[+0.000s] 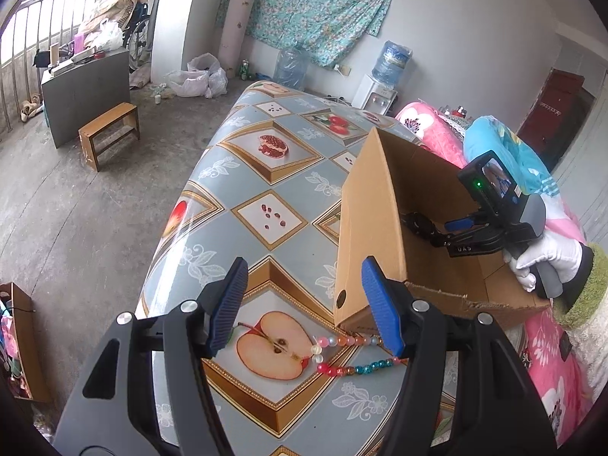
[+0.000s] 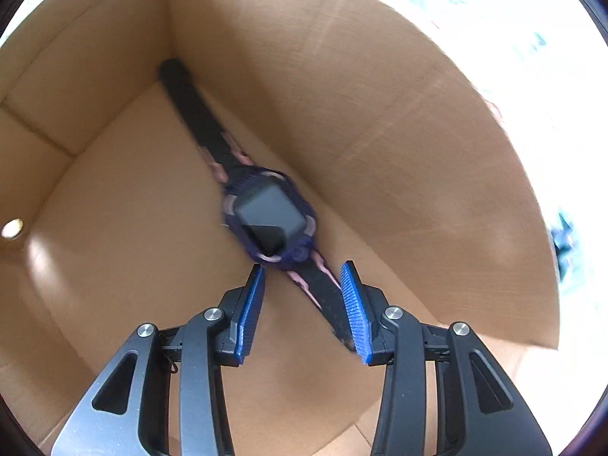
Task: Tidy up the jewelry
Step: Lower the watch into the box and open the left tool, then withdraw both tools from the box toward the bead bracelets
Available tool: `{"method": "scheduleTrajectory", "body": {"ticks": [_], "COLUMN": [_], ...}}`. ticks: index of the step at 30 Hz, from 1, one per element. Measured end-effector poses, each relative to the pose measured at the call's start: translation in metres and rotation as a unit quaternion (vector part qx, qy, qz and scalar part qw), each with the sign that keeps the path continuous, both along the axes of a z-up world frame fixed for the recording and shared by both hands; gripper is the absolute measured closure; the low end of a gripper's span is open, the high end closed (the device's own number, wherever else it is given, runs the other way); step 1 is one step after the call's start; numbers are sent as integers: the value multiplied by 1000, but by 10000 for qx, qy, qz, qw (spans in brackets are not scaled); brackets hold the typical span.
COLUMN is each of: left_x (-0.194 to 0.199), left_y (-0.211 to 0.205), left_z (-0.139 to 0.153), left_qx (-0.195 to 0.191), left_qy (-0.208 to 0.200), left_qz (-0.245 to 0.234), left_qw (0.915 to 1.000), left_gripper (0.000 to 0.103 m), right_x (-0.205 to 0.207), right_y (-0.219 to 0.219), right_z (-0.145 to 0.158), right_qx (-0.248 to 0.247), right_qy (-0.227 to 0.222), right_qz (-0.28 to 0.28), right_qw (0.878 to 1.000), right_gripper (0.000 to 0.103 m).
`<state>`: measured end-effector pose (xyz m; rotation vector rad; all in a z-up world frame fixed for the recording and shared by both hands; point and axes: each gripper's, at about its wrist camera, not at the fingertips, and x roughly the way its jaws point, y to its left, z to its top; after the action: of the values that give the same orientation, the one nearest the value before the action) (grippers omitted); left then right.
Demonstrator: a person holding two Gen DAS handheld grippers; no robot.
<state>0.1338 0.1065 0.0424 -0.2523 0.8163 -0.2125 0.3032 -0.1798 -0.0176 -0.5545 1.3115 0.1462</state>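
Inside the cardboard box [image 2: 380,121], centre of the right wrist view: the watch [image 2: 271,218] lies flat on the floor along the right-hand wall, strap running to the far corner. Right gripper [image 2: 302,309] jaws spread, straddling the near strap, pinching nothing; looks like a drop-off. Judgement: lift straight up and back, since the walls are tall and close and a sideways swing would clip them.

Bottom centre of the left wrist view: the bead bracelet [image 1: 351,355] lies on the counter [image 1: 266,174], just beside the box's near corner. Left gripper [image 1: 304,307] jaws spread, above it. Come down on the beads clear of the box edge. Open counter toward upper left; its edge drops off left.
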Motion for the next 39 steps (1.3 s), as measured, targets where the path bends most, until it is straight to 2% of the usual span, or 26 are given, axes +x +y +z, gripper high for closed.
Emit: {"method": "scheduleTrajectory", "body": {"ticks": [7,11,14,18,22,25,28,29,31,33,36,39], "left_x": [-12,-18,-23,-24,-19,-16,-17,-19,-27,-36,-49,-62], "left_y": [7,4,-4,-23,-48,-68,-82,-84,-84,-83,-81,-77], "left_z": [-11,-20,-29,-40,-52,-63,-78,-82,-85,-86,-86,-84], "left_qx": [50,251,419,736,1144,1542,1997,2047,2053,2103,2130,2116], "left_qy": [105,157,262,376,445,497,666,720,720,695,709,750], "left_qz": [79,59,-19,-219,-417,-567,-652,-673,-691,-723,-772,-798], "left_qw": [9999,9995,9988,9963,9916,9852,9754,9739,9736,9725,9714,9712], "left_gripper": [44,44,44,44,44,44,44,44,44,42,42,42], "right_x": [-3,-20,-49,-109,-171,-191,-220,-220,-224,-220,-225,-216], "right_y": [-13,-14,-14,-25,-28,-38,-41,-33,-33,-34,-37,-24], "right_z": [10,41,74,123,141,134,107,106,82,59,23,10], "right_qx": [153,402,813,1847,2851,3312,3621,3758,4072,4160,4269,4436], "right_qy": [-135,-530,-1008,-1734,-2061,-2046,-1880,-1756,-1391,-1155,-804,-539], "right_qz": [-392,-310,-318,-100,136,119,-128,-248,-509,-695,-754,-627], "right_qw": [9990,9973,9911,9673,9360,9210,9129,9096,9013,8993,8976,8924], "right_gripper": [66,66,66,65,60,59,56,56,56,56,56,56]}}
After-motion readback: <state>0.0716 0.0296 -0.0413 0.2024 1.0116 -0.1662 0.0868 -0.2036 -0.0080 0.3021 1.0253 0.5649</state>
